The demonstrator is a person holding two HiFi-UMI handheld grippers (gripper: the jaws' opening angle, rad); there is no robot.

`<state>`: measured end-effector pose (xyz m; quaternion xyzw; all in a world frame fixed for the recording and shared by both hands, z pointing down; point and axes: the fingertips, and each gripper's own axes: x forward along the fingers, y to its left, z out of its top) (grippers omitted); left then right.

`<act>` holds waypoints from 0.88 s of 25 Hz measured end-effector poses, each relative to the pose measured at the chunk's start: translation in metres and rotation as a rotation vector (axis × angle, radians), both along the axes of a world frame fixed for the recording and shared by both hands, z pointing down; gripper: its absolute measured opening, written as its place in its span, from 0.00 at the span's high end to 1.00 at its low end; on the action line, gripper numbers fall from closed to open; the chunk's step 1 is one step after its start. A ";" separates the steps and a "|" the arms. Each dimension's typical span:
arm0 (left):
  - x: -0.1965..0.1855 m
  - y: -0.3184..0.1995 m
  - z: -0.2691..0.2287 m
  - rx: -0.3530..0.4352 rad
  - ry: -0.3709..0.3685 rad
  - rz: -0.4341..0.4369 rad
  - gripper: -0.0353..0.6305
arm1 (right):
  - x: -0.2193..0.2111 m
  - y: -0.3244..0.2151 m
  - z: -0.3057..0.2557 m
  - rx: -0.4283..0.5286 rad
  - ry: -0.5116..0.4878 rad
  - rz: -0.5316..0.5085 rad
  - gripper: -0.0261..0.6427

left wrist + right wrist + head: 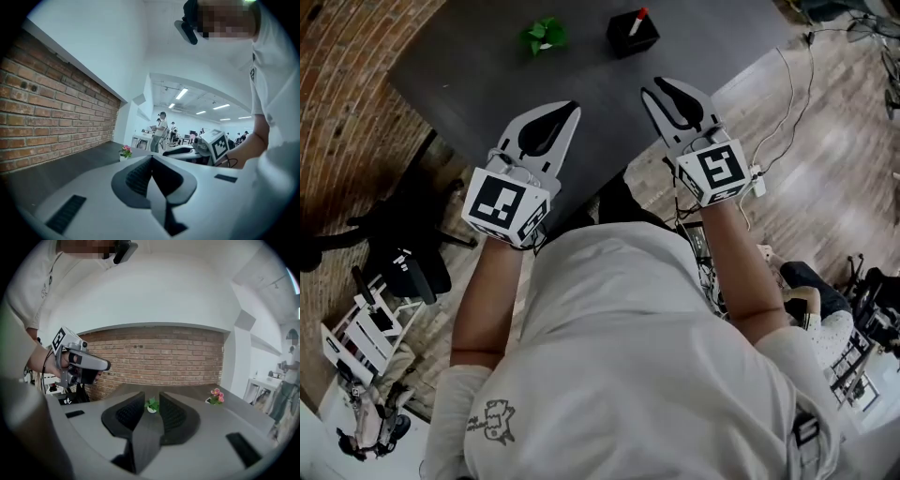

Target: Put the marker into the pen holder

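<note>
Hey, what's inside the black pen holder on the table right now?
A marker with a red top stands tilted in the pen holder, its upper end sticking out. The holder's walls hide its lower part and anything else inside.

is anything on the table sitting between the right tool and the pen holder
Nothing visible. Only table surface lies between the right tool and the pen holder, where the marker already stands. The green plant sits off to the holder's left, clear of that line.
</note>
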<state>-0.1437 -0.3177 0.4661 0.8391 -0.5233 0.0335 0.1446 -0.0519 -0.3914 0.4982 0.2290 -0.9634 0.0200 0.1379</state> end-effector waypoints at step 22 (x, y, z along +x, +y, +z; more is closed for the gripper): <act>-0.013 0.106 -0.041 0.099 -0.031 0.087 0.93 | 0.010 0.139 -0.069 0.095 -0.076 0.074 0.95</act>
